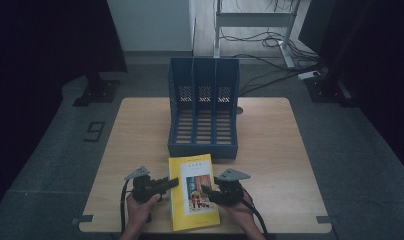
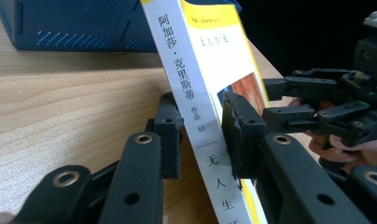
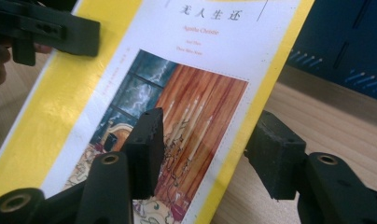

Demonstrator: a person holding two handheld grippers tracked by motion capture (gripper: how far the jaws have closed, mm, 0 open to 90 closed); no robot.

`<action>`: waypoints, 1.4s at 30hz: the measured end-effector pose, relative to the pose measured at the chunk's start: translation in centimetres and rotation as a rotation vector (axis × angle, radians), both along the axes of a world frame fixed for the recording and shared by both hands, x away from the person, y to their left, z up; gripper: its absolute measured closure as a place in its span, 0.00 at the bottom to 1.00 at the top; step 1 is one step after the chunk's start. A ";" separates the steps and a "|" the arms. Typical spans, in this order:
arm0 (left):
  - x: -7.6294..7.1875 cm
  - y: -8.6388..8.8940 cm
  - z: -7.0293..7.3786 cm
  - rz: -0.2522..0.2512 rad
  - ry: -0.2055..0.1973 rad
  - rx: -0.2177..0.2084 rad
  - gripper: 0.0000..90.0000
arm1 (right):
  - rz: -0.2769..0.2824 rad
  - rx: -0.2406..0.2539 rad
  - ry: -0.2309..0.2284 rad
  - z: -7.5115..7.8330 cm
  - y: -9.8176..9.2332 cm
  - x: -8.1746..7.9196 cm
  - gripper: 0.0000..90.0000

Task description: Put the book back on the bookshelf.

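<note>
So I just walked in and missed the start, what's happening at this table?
A person is working a yellow book with a hand-held tool in each hand, at the near edge of a wooden table. The left tool straddles the spine side, the right tool straddles the opposite edge. Neither looks fully clamped. A blue file rack stands just behind the book, its three slots empty.

The book (image 3: 196, 93) has "无人生还" and "Agatha Christie" on its front. Its spine (image 2: 189, 84) says "阿加莎·克里斯蒂", "作品 10" and "无人生". A "9" (image 1: 95, 131) is marked on the floor. The other small words are too blurry.
</note>
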State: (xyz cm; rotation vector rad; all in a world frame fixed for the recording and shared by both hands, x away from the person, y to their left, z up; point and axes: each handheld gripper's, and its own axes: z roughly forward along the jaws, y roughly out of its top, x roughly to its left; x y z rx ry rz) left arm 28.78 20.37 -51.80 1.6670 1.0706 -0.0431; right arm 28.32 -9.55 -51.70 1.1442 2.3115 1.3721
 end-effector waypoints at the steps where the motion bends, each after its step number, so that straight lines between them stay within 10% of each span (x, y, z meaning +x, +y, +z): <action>1: 0.0 0.0 0.0 -0.002 -0.002 -0.002 0.77 | -0.002 0.002 0.010 -0.1 0.0 0.1 0.50; 18: -0.8 -0.5 0.8 -0.048 -0.097 -0.009 0.78 | 0.026 0.044 0.108 -1.4 0.0 1.0 0.38; 33: -0.7 -0.3 0.7 -0.037 -0.071 -0.019 0.77 | 0.023 0.114 0.043 0.1 -0.6 0.3 0.64; 42: -0.8 -0.6 0.6 -0.040 -0.079 -0.022 0.78 | -0.007 -0.081 0.043 -1.4 0.6 0.7 0.26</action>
